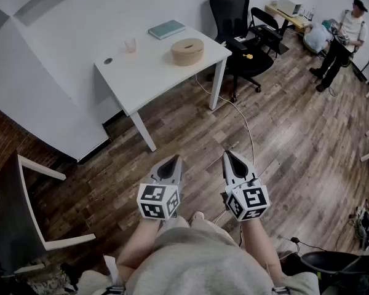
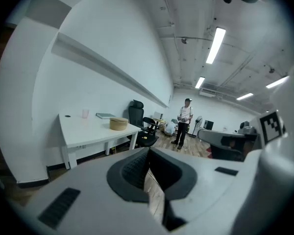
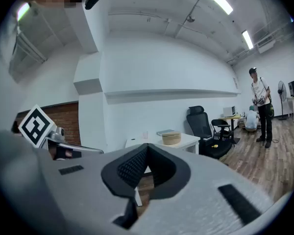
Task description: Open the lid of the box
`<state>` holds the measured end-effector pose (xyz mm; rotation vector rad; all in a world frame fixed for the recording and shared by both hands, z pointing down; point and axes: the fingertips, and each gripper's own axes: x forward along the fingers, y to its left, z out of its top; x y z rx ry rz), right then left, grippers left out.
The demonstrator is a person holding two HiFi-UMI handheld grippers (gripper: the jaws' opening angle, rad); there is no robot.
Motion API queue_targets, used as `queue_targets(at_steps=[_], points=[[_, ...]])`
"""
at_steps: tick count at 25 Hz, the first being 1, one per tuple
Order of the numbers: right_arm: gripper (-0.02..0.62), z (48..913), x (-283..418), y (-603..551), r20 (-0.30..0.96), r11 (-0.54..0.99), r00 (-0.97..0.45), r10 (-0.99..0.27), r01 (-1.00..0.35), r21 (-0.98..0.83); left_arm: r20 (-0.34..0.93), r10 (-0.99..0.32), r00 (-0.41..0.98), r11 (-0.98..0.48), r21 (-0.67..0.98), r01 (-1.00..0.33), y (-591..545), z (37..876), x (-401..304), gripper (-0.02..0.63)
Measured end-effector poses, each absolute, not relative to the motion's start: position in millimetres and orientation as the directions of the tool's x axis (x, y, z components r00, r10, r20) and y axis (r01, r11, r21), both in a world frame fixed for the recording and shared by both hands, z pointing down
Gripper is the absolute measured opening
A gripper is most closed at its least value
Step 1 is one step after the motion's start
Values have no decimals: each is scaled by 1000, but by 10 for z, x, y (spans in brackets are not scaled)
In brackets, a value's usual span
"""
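A round tan box with its lid on (image 1: 187, 51) stands on the white table (image 1: 154, 66) far ahead of me; it is small in the left gripper view (image 2: 118, 124) and the right gripper view (image 3: 171, 138). My left gripper (image 1: 170, 162) and right gripper (image 1: 232, 159) hover side by side over the wood floor, well short of the table. Both are shut with nothing between the jaws, as their own views show for the left gripper (image 2: 148, 168) and the right gripper (image 3: 146, 161).
On the table also sit a teal book (image 1: 166, 29) and a clear cup (image 1: 130, 45). Black office chairs (image 1: 237, 23) stand right of the table, with a cable (image 1: 243, 118) trailing across the floor. A person (image 1: 343, 39) stands at the far right. A white-framed chair (image 1: 31, 214) is at my left.
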<state>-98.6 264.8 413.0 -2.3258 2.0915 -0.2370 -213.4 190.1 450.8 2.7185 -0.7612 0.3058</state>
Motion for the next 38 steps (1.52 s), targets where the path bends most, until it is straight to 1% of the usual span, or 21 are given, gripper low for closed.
queue_targets(at_steps=[5, 12, 22, 27, 29, 33, 38], points=[[-2, 4018, -1137, 2861, 90, -110, 100, -991, -987, -116, 235, -474, 848, -829, 206, -520, 2089, 4269, -2257, 6], [-2, 3959, -1325, 2901, 86, -99, 90, -992, -989, -110, 224, -483, 846, -837, 166, -522, 2124, 4172, -2373, 6], [2, 4026, -1245, 2777, 104, -72, 61, -993, -992, -101, 201, -481, 853, -841, 169, -514, 2066, 4178, -2224, 9], [6, 4068, -1171, 2720, 119, -40, 29, -992, -995, -96, 199, -482, 853, -836, 185, -516, 2009, 4191, -2128, 43], [32, 4092, -1129, 2715, 124, -30, 17, -992, -994, -101, 201, -482, 853, -837, 180, -516, 2012, 4203, -2070, 58], [47, 4155, -989, 2712, 129, -25, 10, -992, -994, -109, 206, -486, 849, -836, 175, -520, 2016, 4265, -1939, 75], [75, 4209, -805, 2726, 145, -30, 12, -989, -992, -120, 215, -482, 849, -837, 174, -519, 2041, 4309, -1788, 114]])
